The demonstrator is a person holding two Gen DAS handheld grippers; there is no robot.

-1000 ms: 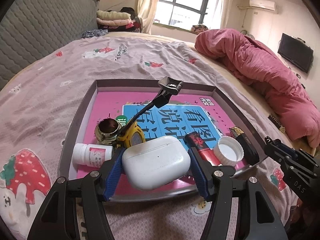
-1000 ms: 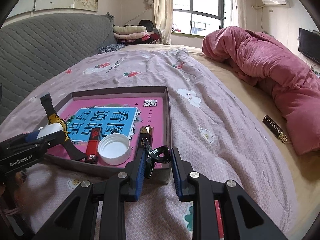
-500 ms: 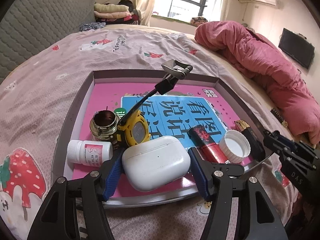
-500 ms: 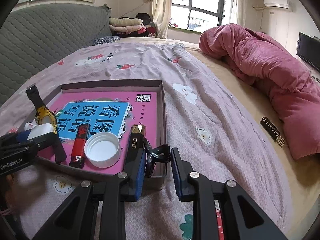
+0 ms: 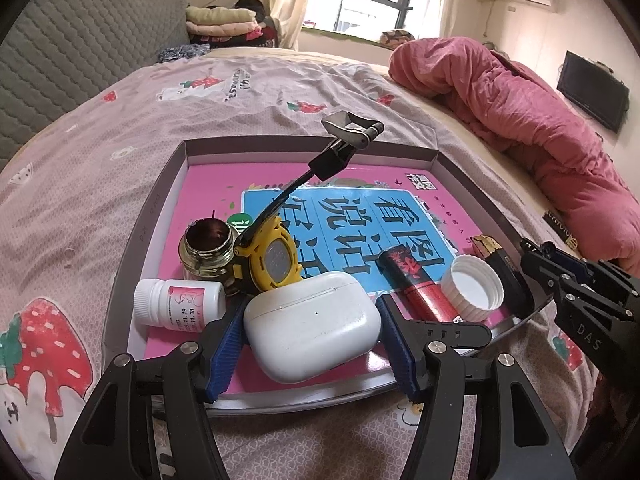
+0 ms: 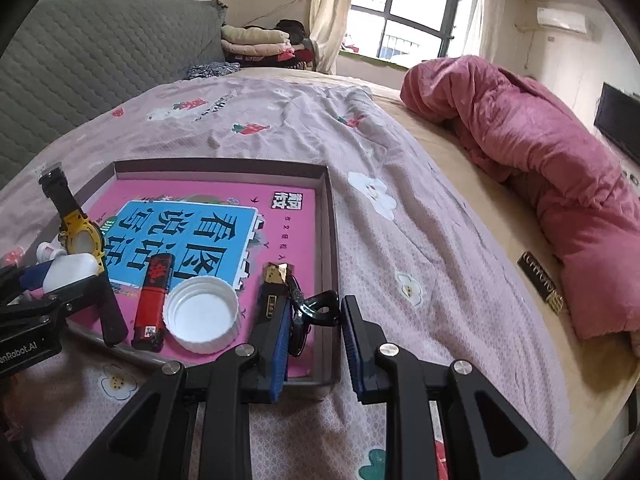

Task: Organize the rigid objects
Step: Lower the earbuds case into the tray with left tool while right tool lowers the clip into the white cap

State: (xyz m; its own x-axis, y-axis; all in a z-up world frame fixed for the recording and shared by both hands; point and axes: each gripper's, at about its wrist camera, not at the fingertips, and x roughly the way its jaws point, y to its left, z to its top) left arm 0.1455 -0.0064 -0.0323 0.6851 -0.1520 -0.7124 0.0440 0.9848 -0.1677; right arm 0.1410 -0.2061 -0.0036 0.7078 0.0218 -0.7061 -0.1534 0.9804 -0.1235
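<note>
Since a second ago the left gripper (image 5: 312, 322) has carried the glossy white earbud charging case (image 5: 311, 325) forward over the near rim of the shallow grey cardboard tray (image 5: 154, 204), while the right gripper (image 6: 314, 332) has edged in over the tray's right corner.

Left wrist view: the blue-padded jaws are closed on the white case, which sits between them just above the tray's pink printed floor. Just behind the case stands a yellow digital watch (image 5: 274, 256) with a black strap rising upward, touching a small open glass jar (image 5: 206, 248). A white plastic pill bottle (image 5: 178, 306) lies on its side at the left. To the right lie a red lighter (image 5: 416, 284), a white ribbed screw cap (image 5: 472, 286) and a black-and-gold lighter (image 5: 500, 264).

Right wrist view: the jaws stand slightly apart around a small glossy black clip (image 6: 316, 308), whose body lies against the left pad; whether it is pinched cannot be told. The tray rests on a pink strawberry-print bedsheet (image 6: 400, 240), with a rumpled pink duvet (image 6: 540, 168) beyond.
</note>
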